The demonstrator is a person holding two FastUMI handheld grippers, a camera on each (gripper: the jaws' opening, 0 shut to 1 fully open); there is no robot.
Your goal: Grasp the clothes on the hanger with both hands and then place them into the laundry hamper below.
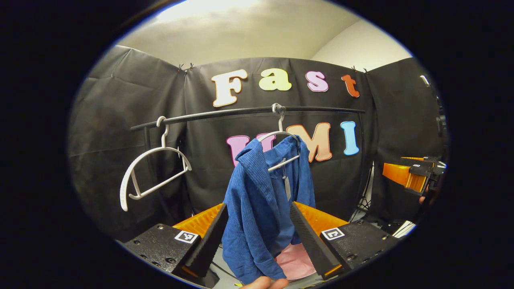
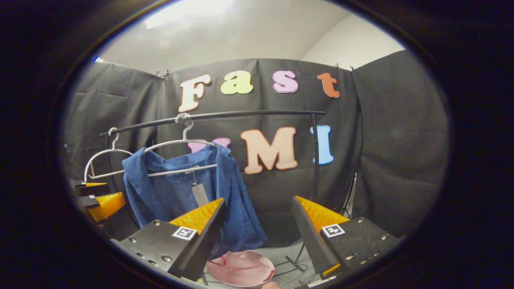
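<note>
A blue corduroy shirt (image 1: pixel 257 200) hangs on a white hanger (image 1: pixel 281 136) from a black rail (image 1: pixel 225 113). My left gripper (image 1: pixel 258 206) is open, its jaws wide apart, and the shirt's body shows in the gap between the fingers. I cannot tell whether they touch the cloth. The pink laundry hamper (image 1: pixel 295 263) lies on the floor under the shirt. In the right gripper view the shirt (image 2: pixel 180 192) hangs to the left, and my right gripper (image 2: pixel 259 200) is open with nothing between its fingers, to the right of the shirt. The hamper (image 2: pixel 241 267) lies below.
An empty white hanger (image 1: pixel 152 172) hangs at the rail's left end. The rail's upright post (image 2: pixel 316 156) stands on the right. The right gripper (image 1: pixel 409 176) shows far right in the left gripper view. Cables lie on the floor (image 2: pixel 293 263).
</note>
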